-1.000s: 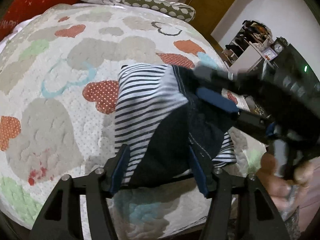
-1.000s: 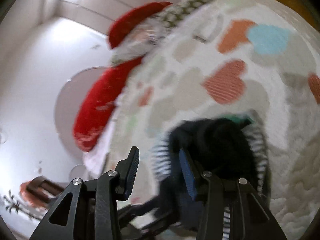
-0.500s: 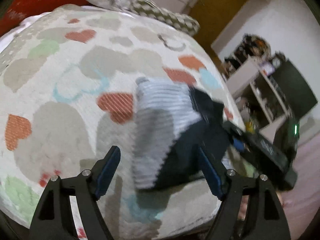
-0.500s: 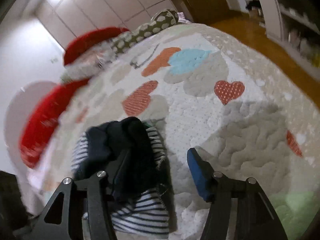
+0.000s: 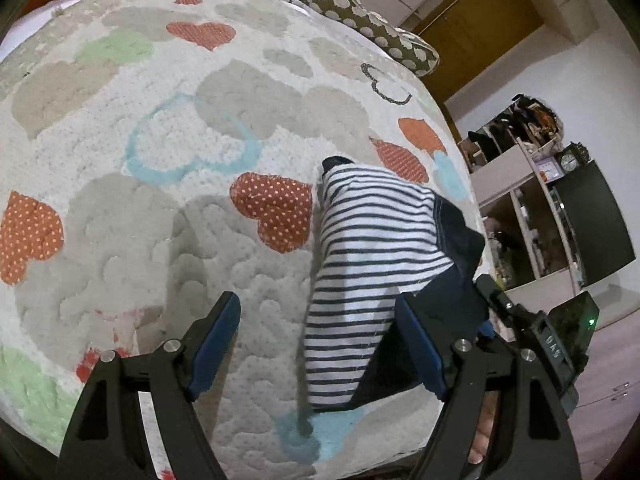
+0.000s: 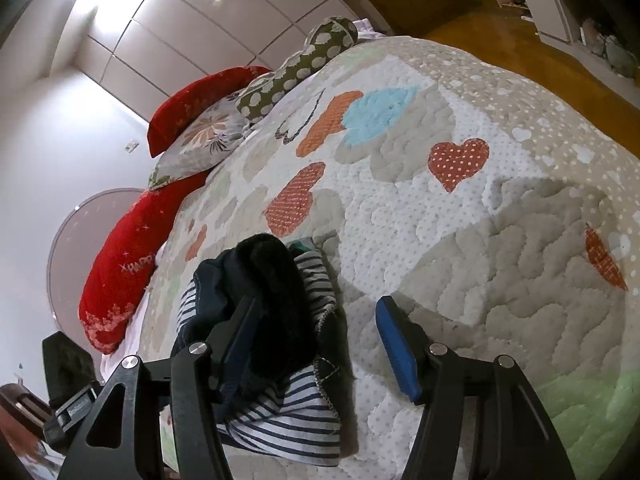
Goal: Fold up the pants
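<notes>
A heart-patterned quilt (image 5: 168, 208) covers the bed; red pillows (image 6: 120, 276) line its head edge, below white wardrobe panels (image 6: 168, 40), with open shelving (image 5: 532, 216) on a wooden floor (image 6: 472, 28)

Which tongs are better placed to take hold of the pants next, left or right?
Probably the left tongs: they are open with the striped pants partly between the fingers. The right tongs, also open, have the pants beside their left finger.

Part of the pants (image 5: 372, 264) is being hidden behind the inner finger of the left claw (image 5: 320, 344), and in the right wrist view their near edge is being covered by the right claw (image 6: 320, 340). The shelf (image 5: 532, 216) contents are being rendered too small to identify. The quilt (image 5: 160, 208) is being cut off by the picture's edges.
</notes>
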